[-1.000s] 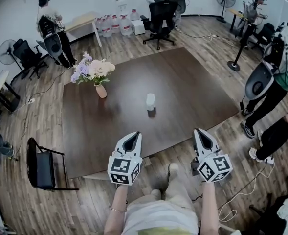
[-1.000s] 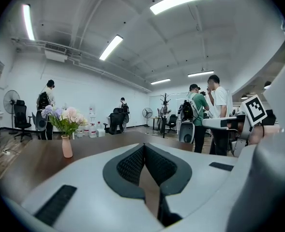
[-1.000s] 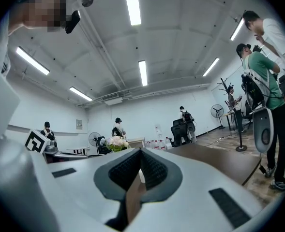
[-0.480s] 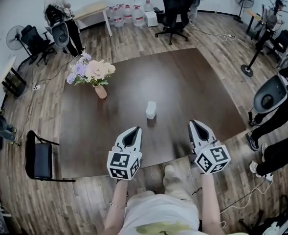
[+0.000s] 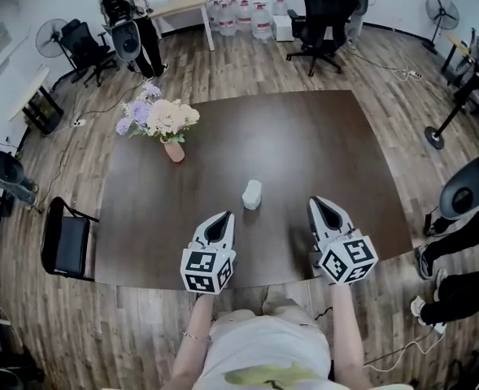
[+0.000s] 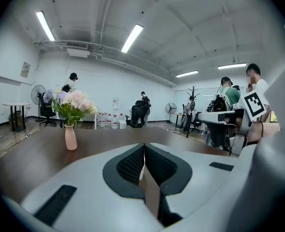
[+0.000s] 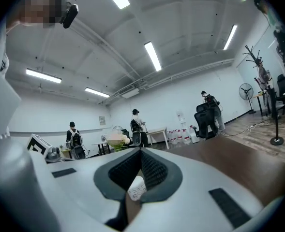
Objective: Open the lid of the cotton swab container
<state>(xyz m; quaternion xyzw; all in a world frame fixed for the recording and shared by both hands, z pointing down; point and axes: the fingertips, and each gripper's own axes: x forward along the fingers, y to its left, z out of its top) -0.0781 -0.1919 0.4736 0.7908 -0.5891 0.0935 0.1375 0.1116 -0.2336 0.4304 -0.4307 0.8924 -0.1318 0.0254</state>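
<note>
The small white cylindrical cotton swab container (image 5: 252,194) stands upright on the dark brown wooden table (image 5: 304,136), ahead of and between the left gripper (image 5: 222,216) and right gripper (image 5: 315,202), touching neither. Both pairs of jaws are closed and empty. Only the right gripper view shows its printed label.

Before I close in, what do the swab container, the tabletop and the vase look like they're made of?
Swab container: probably plastic, milky white and matt; a printed label shows in the right gripper view.
Tabletop: dark brown wood or wood-look laminate, smooth with a faint sheen.
Vase: likely ceramic, pale pink, evenly opaque.
</note>
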